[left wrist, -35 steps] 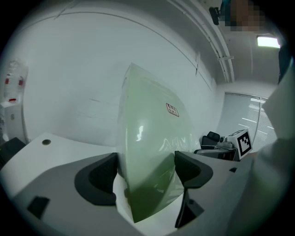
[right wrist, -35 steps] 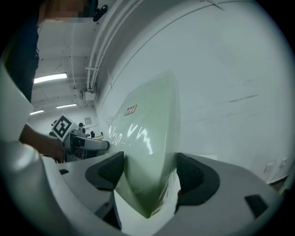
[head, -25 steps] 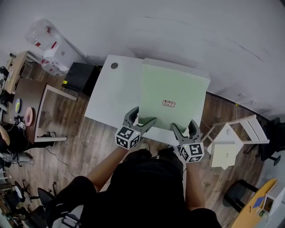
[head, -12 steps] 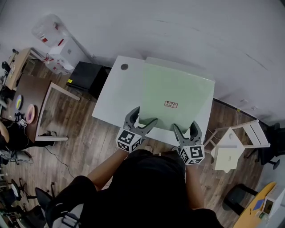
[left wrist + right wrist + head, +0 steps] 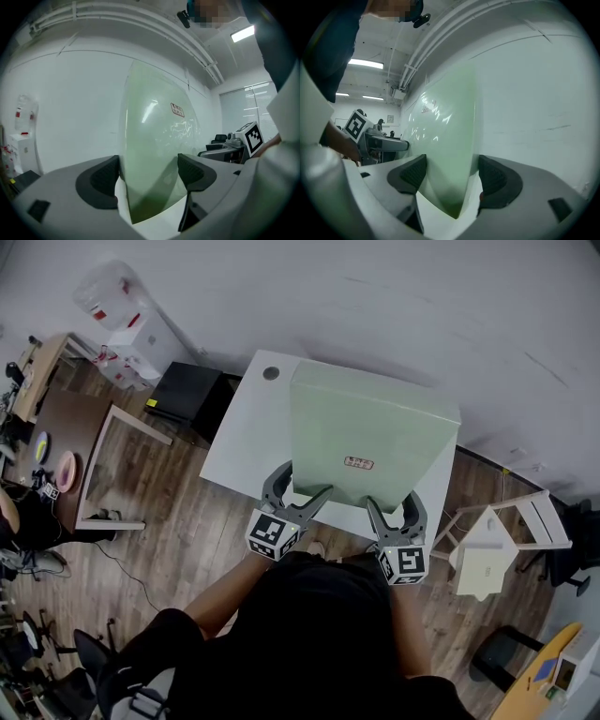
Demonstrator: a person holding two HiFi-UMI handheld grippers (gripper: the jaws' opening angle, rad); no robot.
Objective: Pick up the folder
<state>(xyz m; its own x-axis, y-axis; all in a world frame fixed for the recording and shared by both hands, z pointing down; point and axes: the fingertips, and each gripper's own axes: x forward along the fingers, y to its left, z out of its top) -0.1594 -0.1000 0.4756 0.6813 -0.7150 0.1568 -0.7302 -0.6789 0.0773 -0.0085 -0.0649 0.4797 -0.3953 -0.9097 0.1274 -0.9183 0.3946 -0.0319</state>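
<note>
A large pale green folder (image 5: 366, 437) with a small label stands tilted up off the white table (image 5: 246, 442), its far edge raised toward the wall. My left gripper (image 5: 302, 482) holds its near left corner and my right gripper (image 5: 392, 502) its near right corner. In the left gripper view the folder (image 5: 154, 140) rises between the jaws of the left gripper (image 5: 149, 171), pressed against the left pad. In the right gripper view the folder (image 5: 445, 140) bows up between the jaws of the right gripper (image 5: 452, 173). Each gripper is shut on the folder's lower edge.
A white wall stands just behind the table. A white chair (image 5: 497, 549) is at the right, a black box (image 5: 187, 390) and a brown desk (image 5: 56, 437) at the left. A clear plastic bin (image 5: 112, 306) sits far left. Wooden floor surrounds the table.
The folder lay flat on the table a second ago; now its far edge has swung up and it stands tilted. Both grippers stay on its near corners.
</note>
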